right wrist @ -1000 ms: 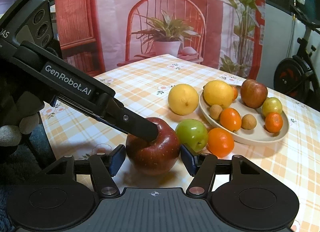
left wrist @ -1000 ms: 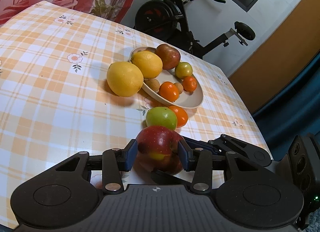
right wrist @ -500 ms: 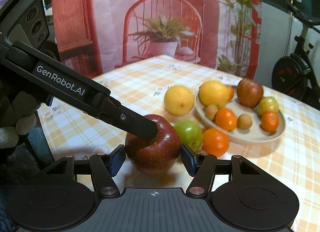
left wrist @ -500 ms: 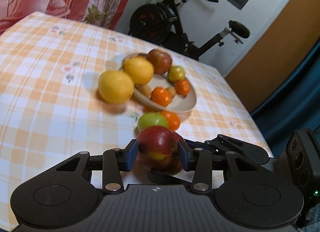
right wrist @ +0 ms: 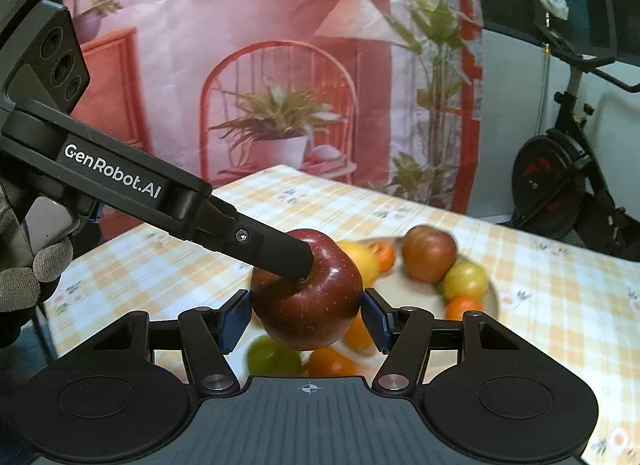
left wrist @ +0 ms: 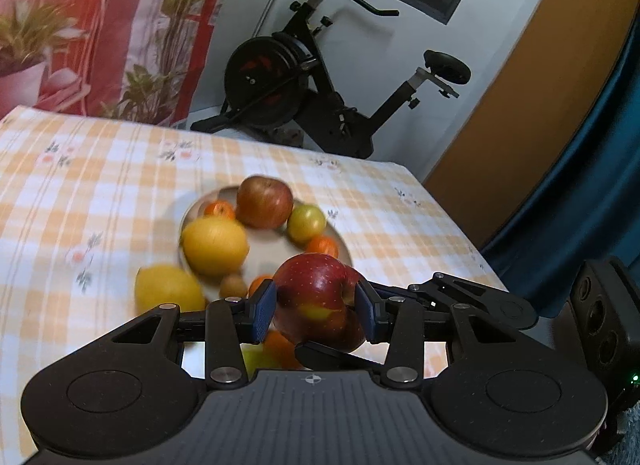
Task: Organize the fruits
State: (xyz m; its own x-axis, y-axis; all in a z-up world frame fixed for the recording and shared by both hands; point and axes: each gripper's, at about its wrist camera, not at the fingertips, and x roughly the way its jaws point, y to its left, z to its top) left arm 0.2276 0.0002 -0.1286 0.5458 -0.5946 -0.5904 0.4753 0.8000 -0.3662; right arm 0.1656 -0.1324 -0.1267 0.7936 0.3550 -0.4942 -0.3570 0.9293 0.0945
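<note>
A dark red apple (left wrist: 316, 297) hangs above the checked tablecloth, gripped by both tools at once. My left gripper (left wrist: 316, 311) is shut on it, blue pads against its sides. My right gripper (right wrist: 306, 321) is also shut on the same apple (right wrist: 308, 297), crosswise to the left one. In the right wrist view, one of the left gripper's fingers (right wrist: 276, 255) presses into the apple's top. Just beyond the apple lies the beige plate (left wrist: 272, 249) with a lemon (left wrist: 214, 245), another red apple (left wrist: 264, 201), a green fruit (left wrist: 306, 221) and small oranges.
A second lemon (left wrist: 168, 291) lies on the cloth left of the plate. A green apple (right wrist: 272, 357) and an orange (right wrist: 328, 363) sit on the table under the held apple. An exercise bike (left wrist: 304, 81) stands past the table's far edge. A gloved hand (right wrist: 28, 281) holds the left tool.
Both grippers have risen with the red apple, lifting it off the table and carrying it toward the plate. The green apple and orange now lie beneath it.
</note>
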